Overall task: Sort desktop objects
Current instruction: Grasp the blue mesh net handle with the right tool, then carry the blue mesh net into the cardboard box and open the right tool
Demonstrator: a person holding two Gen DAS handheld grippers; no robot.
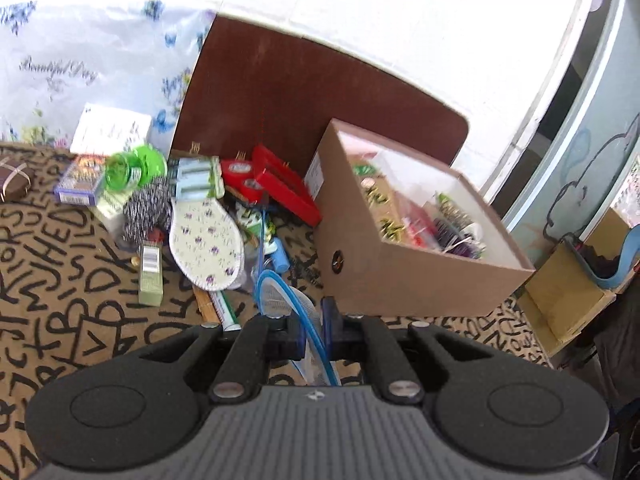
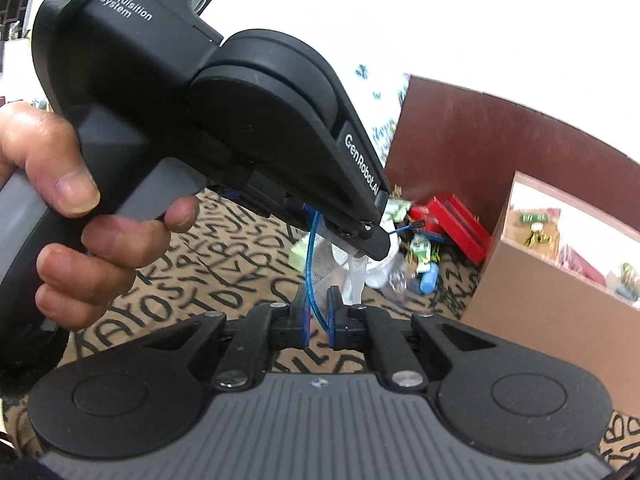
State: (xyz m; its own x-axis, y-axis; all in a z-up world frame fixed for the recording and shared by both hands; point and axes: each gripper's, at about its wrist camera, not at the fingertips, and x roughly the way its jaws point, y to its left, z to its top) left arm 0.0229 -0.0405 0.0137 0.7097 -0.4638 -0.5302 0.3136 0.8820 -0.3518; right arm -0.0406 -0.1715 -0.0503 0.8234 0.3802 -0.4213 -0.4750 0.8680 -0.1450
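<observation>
My left gripper [image 1: 311,330] pinches a blue-rimmed mesh item [image 1: 276,294]; my right gripper [image 2: 318,320] is narrowed around its blue rim too. The cardboard box [image 1: 400,276] looks partly filled, and a pile [image 1: 208,216] remains on the lettered cloth

Both tongs are nearly shut with just a narrow gap, left tongs [image 1: 307,334] held by a bare hand [image 2: 76,216] right above the right tongs [image 2: 318,326].
</observation>
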